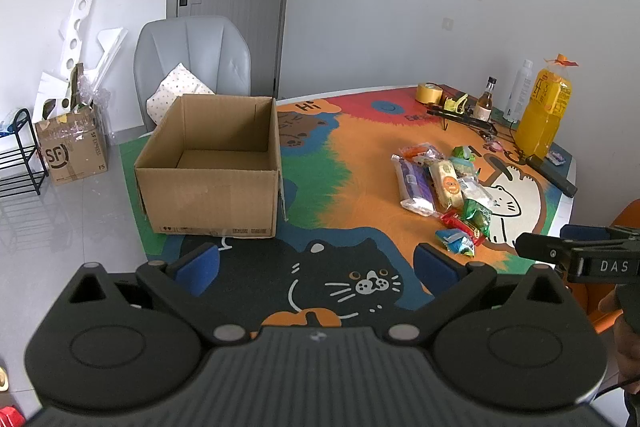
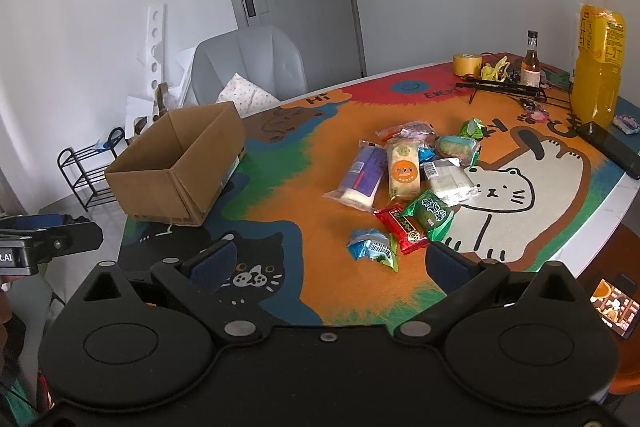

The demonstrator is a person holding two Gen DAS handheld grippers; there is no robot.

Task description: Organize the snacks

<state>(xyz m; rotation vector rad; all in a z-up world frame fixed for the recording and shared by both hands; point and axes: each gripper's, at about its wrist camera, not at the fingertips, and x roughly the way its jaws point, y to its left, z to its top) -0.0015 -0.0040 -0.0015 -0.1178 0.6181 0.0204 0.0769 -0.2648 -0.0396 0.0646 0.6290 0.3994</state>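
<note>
An open, empty cardboard box (image 1: 212, 163) stands at the table's left edge; it also shows in the right wrist view (image 2: 180, 167). A pile of several wrapped snacks (image 1: 444, 187) lies on the cat-print tablecloth to its right, and in the right wrist view (image 2: 408, 179) it lies just ahead. It includes a purple pack (image 2: 360, 175), a red pack (image 2: 404, 229), a green pack (image 2: 430, 215) and a blue pack (image 2: 372, 249). My left gripper (image 1: 316, 267) is open and empty, hovering over the near table edge. My right gripper (image 2: 330, 263) is open and empty, just short of the blue pack.
At the table's far right stand an orange juice bottle (image 2: 598, 55), a small brown bottle (image 2: 531, 61), a yellow tape roll (image 2: 467, 64) and a black remote (image 2: 612, 149). A grey chair (image 1: 192, 63) stands behind the box. A black rack (image 1: 18, 155) and an SF carton (image 1: 72, 147) stand on the floor.
</note>
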